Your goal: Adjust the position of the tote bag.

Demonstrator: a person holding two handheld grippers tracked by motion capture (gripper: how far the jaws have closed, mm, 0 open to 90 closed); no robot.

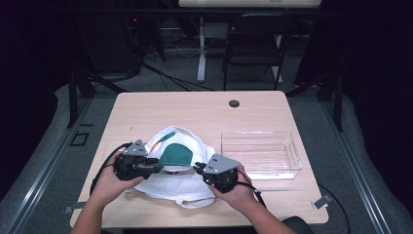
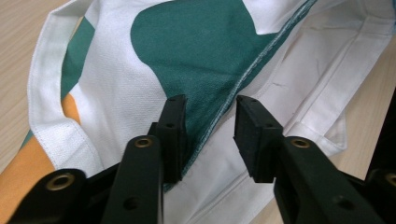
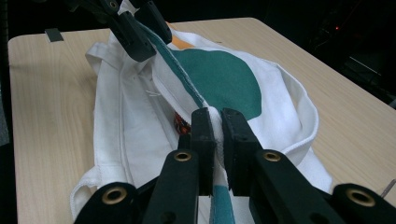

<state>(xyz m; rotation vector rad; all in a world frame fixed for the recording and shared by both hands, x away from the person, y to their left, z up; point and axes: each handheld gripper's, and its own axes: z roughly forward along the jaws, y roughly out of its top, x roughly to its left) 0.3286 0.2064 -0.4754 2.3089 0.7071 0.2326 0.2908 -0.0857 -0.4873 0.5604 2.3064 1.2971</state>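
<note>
Cloth bag, white with green and orange patches, lies on the wooden table between the two grippers. The right gripper pinches the bag's green-trimmed top edge tight between its jaws. The left gripper has its jaws apart, one on each side of that same edge, not squeezing it. A clear plastic box sits just beside the bag. The far half of the table is bare. A dark chair stands behind it.

High cam overhead; 2 gripper cams close on bag.
</note>
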